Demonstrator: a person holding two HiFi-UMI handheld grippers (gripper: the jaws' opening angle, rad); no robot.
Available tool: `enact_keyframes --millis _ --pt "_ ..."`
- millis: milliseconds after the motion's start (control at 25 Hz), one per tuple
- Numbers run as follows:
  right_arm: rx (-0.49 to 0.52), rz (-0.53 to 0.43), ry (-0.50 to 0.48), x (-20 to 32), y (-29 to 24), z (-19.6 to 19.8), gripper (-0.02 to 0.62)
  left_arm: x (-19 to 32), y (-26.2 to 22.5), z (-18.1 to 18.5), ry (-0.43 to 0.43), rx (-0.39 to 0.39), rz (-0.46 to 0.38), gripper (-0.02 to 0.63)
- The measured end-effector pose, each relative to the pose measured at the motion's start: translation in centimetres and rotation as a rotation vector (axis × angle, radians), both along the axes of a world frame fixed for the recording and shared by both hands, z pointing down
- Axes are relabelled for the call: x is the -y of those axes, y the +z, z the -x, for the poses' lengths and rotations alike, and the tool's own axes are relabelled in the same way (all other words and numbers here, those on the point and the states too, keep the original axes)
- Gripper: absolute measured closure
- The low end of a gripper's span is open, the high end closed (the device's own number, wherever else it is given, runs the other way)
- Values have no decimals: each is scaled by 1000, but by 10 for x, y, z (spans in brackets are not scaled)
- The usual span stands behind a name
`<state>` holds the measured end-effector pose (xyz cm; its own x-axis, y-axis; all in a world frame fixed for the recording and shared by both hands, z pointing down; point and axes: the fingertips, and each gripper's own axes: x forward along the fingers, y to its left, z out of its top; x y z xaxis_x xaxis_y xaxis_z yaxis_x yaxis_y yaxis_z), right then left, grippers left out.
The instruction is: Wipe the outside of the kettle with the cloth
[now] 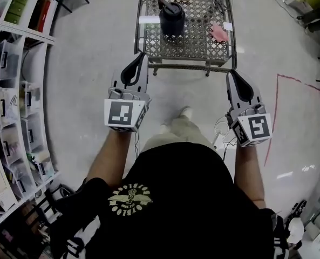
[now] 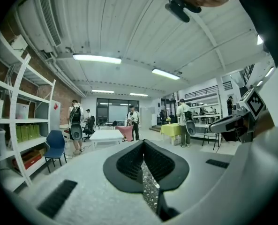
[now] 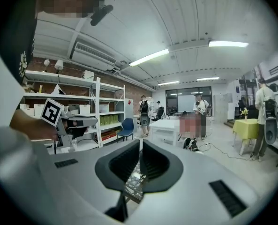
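A black kettle (image 1: 172, 18) stands upright near the back of a metal mesh table (image 1: 192, 50). To its right on the mesh lies a pink cloth (image 1: 219, 33). Short of the table's near edge, my left gripper (image 1: 142, 55) points at the table with its jaws shut and nothing in them. My right gripper (image 1: 230, 74) is level with it on the right, also shut and empty, a little further back from the edge. In the left gripper view the jaw tips (image 2: 143, 142) meet. The right gripper view shows the same (image 3: 140, 141), with mesh (image 3: 134, 182) in the gap below.
Shelving with boxes (image 1: 8, 107) runs along the left. A red line (image 1: 276, 112) is marked on the floor at the right. Far off in the gripper views are people, a white table (image 2: 105, 136), a yellow table (image 2: 172, 129) and a blue chair (image 2: 56, 146).
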<state>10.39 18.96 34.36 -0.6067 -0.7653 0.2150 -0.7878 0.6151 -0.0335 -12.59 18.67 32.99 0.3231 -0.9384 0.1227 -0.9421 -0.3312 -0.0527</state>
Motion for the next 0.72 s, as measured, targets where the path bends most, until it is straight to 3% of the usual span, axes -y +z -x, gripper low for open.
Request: enact_keyframes --millis 160,720 --pt "48 20 -20 20 -2 2 583 14 -2 2 -24 13 4 600" --pt "52 13 -75 73 -8 -24 583 61 -17 -25 -60 41 -2 600"
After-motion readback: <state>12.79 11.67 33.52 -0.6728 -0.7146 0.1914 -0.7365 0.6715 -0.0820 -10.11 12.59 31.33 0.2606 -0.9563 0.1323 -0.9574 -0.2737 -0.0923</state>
